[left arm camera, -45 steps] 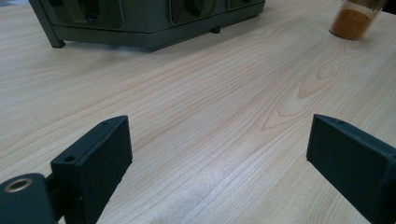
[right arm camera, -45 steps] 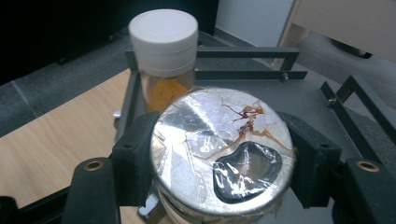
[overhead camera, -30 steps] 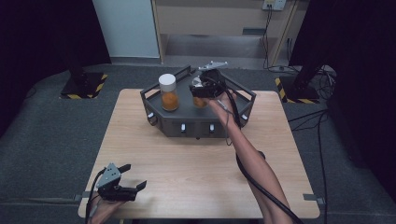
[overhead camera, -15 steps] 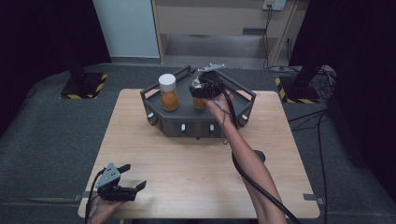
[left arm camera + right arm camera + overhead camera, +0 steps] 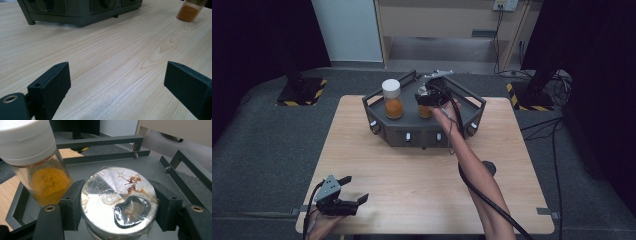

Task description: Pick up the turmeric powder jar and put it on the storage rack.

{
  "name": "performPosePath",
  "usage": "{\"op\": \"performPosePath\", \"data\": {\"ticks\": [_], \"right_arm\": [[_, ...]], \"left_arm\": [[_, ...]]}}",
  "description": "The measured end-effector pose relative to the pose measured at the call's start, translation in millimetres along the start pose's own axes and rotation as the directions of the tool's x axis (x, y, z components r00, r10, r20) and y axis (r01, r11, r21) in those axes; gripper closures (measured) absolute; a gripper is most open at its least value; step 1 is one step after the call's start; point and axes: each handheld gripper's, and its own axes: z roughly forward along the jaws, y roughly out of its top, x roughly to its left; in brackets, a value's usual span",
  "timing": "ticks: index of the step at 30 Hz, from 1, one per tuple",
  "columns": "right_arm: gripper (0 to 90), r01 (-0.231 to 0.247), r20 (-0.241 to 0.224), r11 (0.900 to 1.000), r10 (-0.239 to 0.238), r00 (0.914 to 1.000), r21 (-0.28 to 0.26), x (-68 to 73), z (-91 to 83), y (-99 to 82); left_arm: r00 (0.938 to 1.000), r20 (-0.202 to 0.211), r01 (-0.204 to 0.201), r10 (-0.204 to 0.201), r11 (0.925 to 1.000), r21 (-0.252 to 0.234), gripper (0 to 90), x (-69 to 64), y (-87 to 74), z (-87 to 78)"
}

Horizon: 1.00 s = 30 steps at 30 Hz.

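1. right gripper (image 5: pixel 428 96) is up on the dark grey rack (image 5: pixel 472 102), jaws clamped round a foil-topped jar (image 5: pixel 120 200)
2. just beside it stands a white-capped jar (image 5: pixel 392 98) of orange powder
3. left gripper (image 5: pixel 343 205) sits low at the near-left corner of the wooden table (image 5: pixel 412 175), jaws wide apart, gripping nothing

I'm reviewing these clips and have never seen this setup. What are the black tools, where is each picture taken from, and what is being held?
A person holds a two-jaw gripper in each hand at a wooden table. The high view looks down from above; each other view rides on a gripper. The left gripper rests open near the table's front edge. The right gripper reaches into a dark metal rack, jaws either side of a foil-sealed jar. Beside it stands a white-capped jar of orange powder.
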Motion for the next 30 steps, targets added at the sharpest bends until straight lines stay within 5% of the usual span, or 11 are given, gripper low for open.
{"op": "performPosePath", "data": {"ticks": [23, 30], "right_arm": [[33.6, -0.01, -0.01, 0.9999, 0.01, 0.9999, -0.003, -3.8, 3.7, -3.1], [16.0, 0.003, -0.009, 0.9998, -0.003, 1.0, -0.02, -5.2, -4.0, 0.0]], "left_arm": [[1.0, -0.002, -0.002, 0.002, 1.0, 0.001, 6.1, -0.6, 0.0, -0.4], [1.0, -0.005, -0.003, 0.003, 1.0, 0.001, 6.2, -1.2, 0.2, -0.6]]}}
